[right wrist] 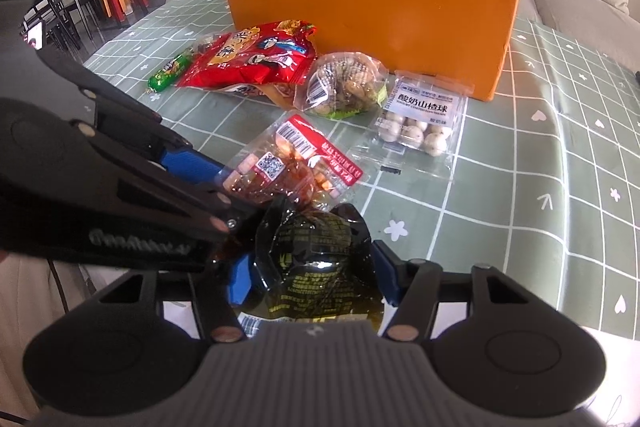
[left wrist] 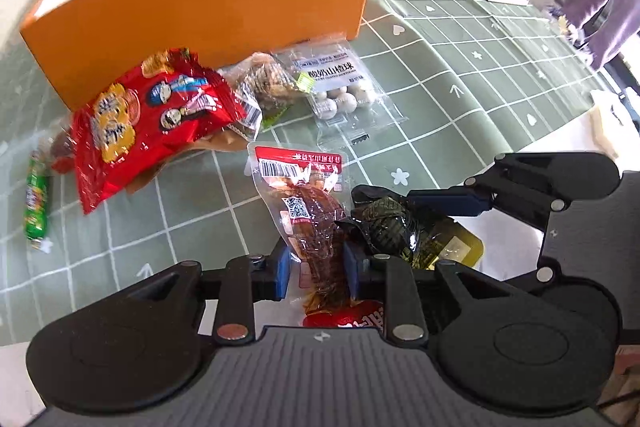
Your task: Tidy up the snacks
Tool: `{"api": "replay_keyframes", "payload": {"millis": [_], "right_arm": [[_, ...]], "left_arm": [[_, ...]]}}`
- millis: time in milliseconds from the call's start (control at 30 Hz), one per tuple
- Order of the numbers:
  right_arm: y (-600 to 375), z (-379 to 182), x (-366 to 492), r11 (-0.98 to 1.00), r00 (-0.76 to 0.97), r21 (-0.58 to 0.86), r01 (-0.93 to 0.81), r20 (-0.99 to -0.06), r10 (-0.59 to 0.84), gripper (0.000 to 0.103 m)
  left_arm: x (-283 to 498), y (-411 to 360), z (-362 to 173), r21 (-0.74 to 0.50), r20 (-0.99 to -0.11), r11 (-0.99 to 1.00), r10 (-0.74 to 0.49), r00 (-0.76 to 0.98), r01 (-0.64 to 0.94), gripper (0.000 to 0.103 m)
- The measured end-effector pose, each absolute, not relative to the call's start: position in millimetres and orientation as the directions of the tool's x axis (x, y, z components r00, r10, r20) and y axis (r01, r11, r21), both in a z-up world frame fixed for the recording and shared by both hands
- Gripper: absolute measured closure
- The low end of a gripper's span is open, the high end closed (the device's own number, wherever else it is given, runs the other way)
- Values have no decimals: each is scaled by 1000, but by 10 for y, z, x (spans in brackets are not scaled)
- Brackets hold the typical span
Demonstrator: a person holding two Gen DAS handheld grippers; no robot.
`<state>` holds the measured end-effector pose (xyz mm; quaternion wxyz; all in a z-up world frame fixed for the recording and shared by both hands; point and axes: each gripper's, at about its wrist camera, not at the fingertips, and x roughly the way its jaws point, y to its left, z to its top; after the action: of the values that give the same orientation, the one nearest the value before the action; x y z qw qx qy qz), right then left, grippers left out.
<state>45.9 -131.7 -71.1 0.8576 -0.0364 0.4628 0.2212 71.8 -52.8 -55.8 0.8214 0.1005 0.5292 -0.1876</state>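
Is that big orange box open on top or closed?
Open. The orange box has no lid on top, and its pale inner walls show above the front panel. Its contents cannot be seen.

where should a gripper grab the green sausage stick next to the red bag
Grip the green sausage stick across its narrow middle, coming from above with the fingers straddling its width. It lies flat on the tablecloth as a slim tube, so the short axis probably fits between the fingers. Its outer side looks freer; the red snack bag crowds the other side.
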Motion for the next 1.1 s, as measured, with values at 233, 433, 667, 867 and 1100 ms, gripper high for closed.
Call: {"api": "replay_keyframes", "payload": {"millis": [233,433,667,867,1100], "right_arm": [[-1276,-674,428,908,512,93,-409,-800,312,47],[-1267,-597,434,914,545,61,-402,-785,293,48],[-1219,-482,450,917,569,41,-397,-773,281,49],[-1154,-373,487,913,581,25,-408,-764,281,49],[-1092,-203,570,906,605,6,-423,-743,286,49]], "left_arm": [[605,-505,-472,37,-880,917,-158,447,398,79],[495,-324,-380,46,-854,928,-155,497,369,84],[450,-111,-189,11,-809,947,-180,560,320,92],[445,11,-18,-8,-765,960,-185,616,279,94],[496,91,151,-10,-721,964,-191,666,265,99]]}}
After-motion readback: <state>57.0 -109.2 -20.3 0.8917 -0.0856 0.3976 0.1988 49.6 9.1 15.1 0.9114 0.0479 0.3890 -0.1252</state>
